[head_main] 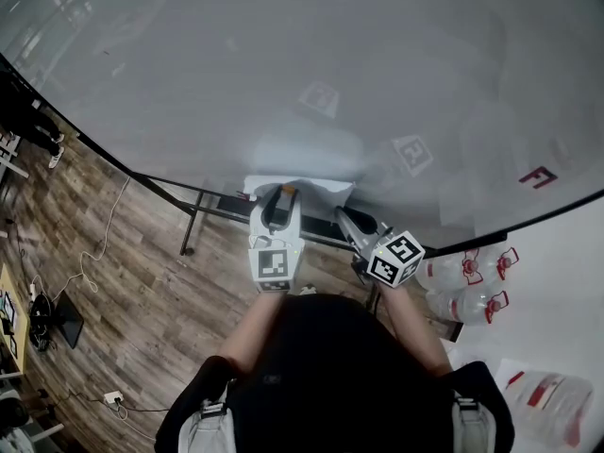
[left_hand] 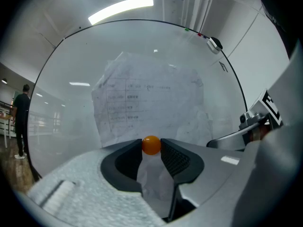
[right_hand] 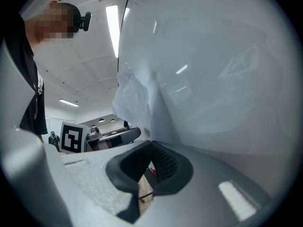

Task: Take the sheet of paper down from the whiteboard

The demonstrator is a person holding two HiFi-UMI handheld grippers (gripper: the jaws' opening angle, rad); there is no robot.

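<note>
The sheet of paper (left_hand: pixel 151 103) is still up on the whiteboard (head_main: pixel 283 64), low on its face near the bottom edge, and both grippers are at it. In the left gripper view the sheet shows faint printed rows and looks creased, with its right part rumpled. A small orange ball (left_hand: pixel 151 145) sits at the sheet's lower edge. The left gripper (left_hand: pixel 151 148) has its two jaws set fairly wide and closed on this ball, one fingertip touching each side of it. A pale strip of the sheet hangs below the ball in the gap between the jaws. The right gripper (right_hand: pixel 150 146) comes in from the sheet's right side, close along the board. Its jaws are drawn almost together, with only a thin slit behind the tips, through which a bit of the wooden floor (head_main: pixel 123 281) shows. The sheet's crumpled edge stands away from the board and runs down right to those tips, so this gripper appears to pinch the paper's edge. In the head view the two grippers lie side by side, just beside each other, both pointing at the board, with the sheet bulging off the board between and above them. Further right on the board there is a red letter F (head_main: pixel 538 176). Two clear water jugs (head_main: pixel 467 286) with red handles stand on the floor below the board's right end. A person (left_hand: pixel 21 122) stands far off at the left in the left gripper view.
</note>
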